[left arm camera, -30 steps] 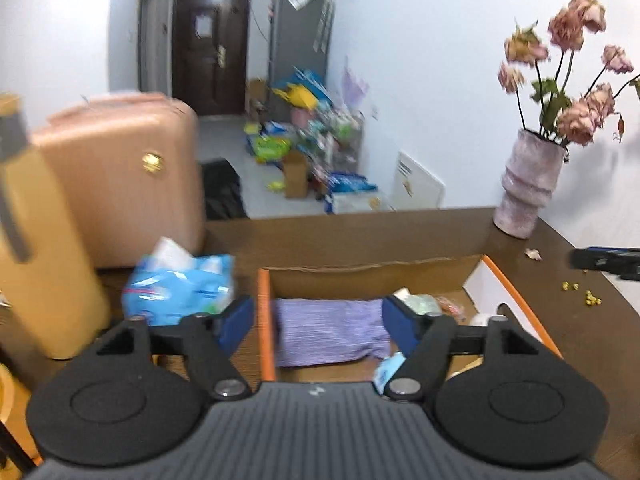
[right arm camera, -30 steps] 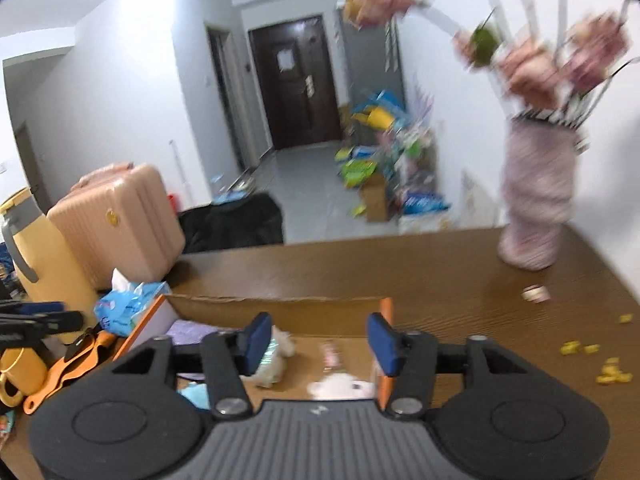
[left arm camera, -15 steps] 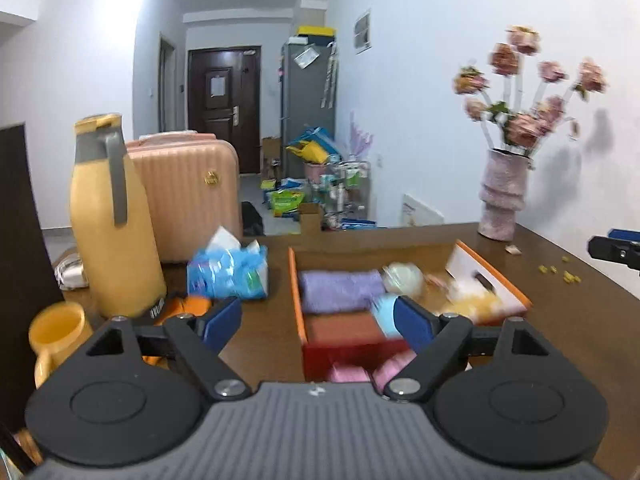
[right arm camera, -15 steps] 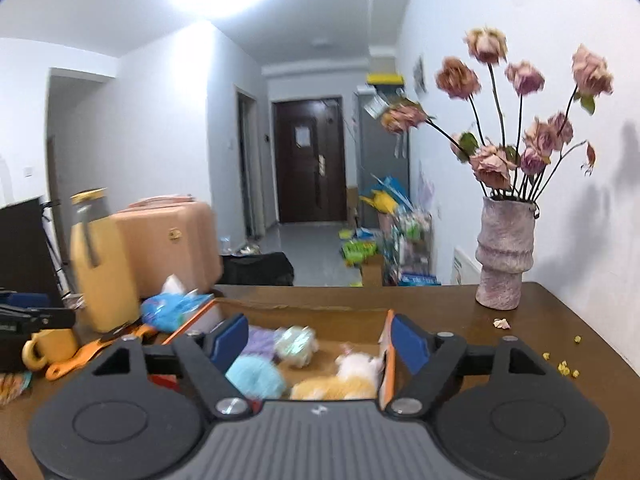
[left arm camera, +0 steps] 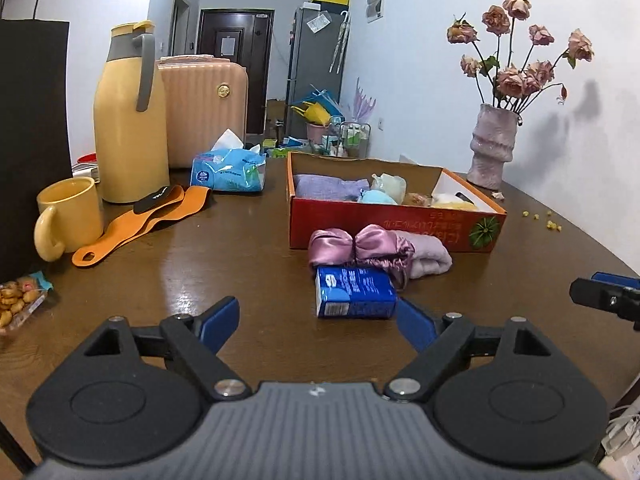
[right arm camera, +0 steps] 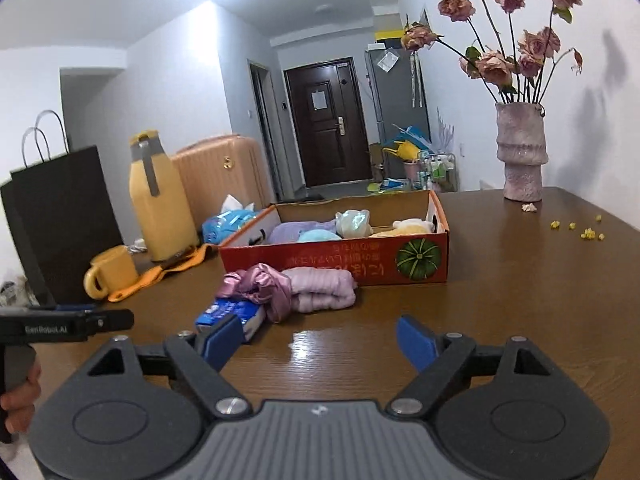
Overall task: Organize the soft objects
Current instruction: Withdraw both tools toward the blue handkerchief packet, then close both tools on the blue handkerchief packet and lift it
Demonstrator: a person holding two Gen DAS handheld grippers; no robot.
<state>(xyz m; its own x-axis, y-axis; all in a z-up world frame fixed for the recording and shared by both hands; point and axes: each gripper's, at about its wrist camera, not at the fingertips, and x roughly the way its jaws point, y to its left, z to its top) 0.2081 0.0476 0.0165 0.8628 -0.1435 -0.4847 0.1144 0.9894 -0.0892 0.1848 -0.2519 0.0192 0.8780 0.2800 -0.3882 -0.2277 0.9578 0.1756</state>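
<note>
A red cardboard box (left arm camera: 396,224) on the brown table holds a purple cloth (left arm camera: 328,188) and several small plush toys. In front of it lie a pink satin scrunchie (left arm camera: 352,248), a folded pink cloth (left arm camera: 428,256) and a small blue tissue pack (left arm camera: 354,292). My left gripper (left arm camera: 318,318) is open just short of the blue pack, touching nothing. My right gripper (right arm camera: 320,340) hovers over bare table right of the pack (right arm camera: 228,312) and below the pink cloth (right arm camera: 324,290). Its jaws are opening with nothing between them.
Left of the box stand a yellow thermos (left arm camera: 128,120), a yellow mug (left arm camera: 68,216), an orange strap (left arm camera: 148,220), a blue tissue bag (left arm camera: 228,172) and a black paper bag (right arm camera: 60,220). A vase of dried roses (left arm camera: 492,148) stands at the back right.
Both grippers have pulled back from over the box and dropped toward the table's near side. Both have opened wider. The pink items and blue pack have come into view.
</note>
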